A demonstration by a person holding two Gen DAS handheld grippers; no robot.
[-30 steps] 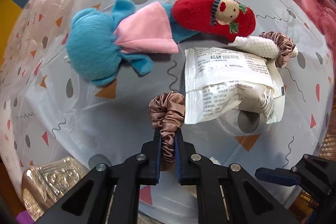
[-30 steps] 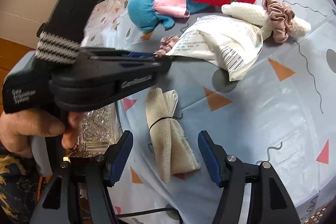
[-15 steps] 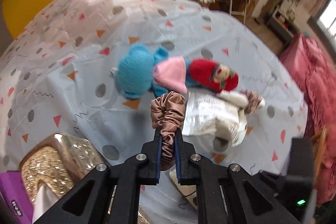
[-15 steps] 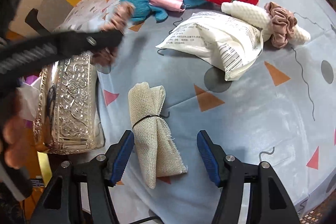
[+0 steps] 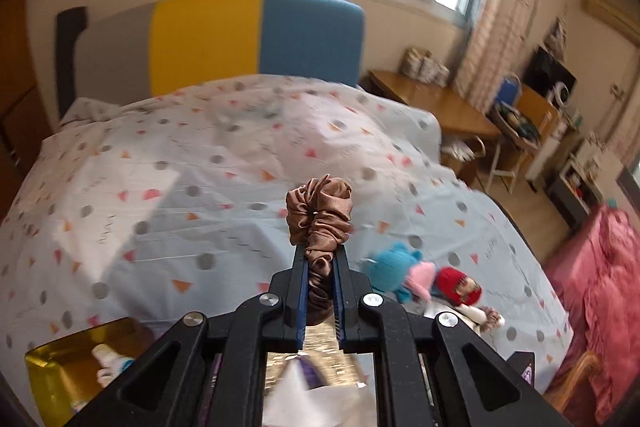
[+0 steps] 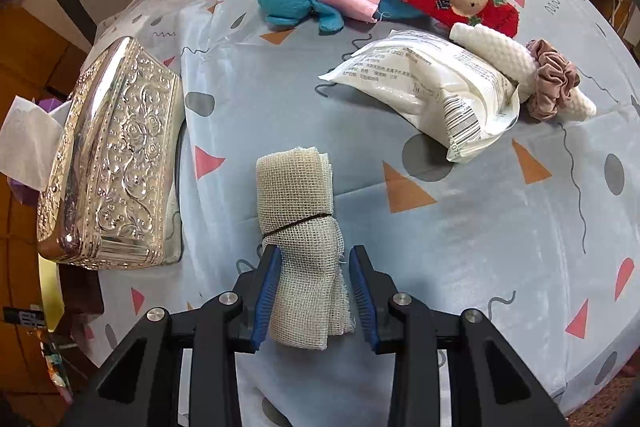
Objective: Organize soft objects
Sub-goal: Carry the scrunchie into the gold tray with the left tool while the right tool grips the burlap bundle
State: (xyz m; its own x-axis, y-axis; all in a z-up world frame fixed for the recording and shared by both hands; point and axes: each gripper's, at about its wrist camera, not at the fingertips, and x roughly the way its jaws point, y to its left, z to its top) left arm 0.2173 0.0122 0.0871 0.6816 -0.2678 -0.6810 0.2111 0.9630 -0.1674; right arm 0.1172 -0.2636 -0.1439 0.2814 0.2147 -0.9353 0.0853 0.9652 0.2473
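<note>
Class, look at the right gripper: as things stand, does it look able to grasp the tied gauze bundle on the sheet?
Probably yes. The right gripper is open, with its fingers either side of the gauze bundle's near end, and nothing lies between them.

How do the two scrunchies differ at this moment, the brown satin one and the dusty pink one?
The brown satin scrunchie is clamped in the left gripper and held up off the bed; the dusty pink scrunchie lies on the bedsheet, looped around a white knit roll. The brown one is shiny and darker, the pink one matte and paler. Both are gathered fabric hair ties.
</note>
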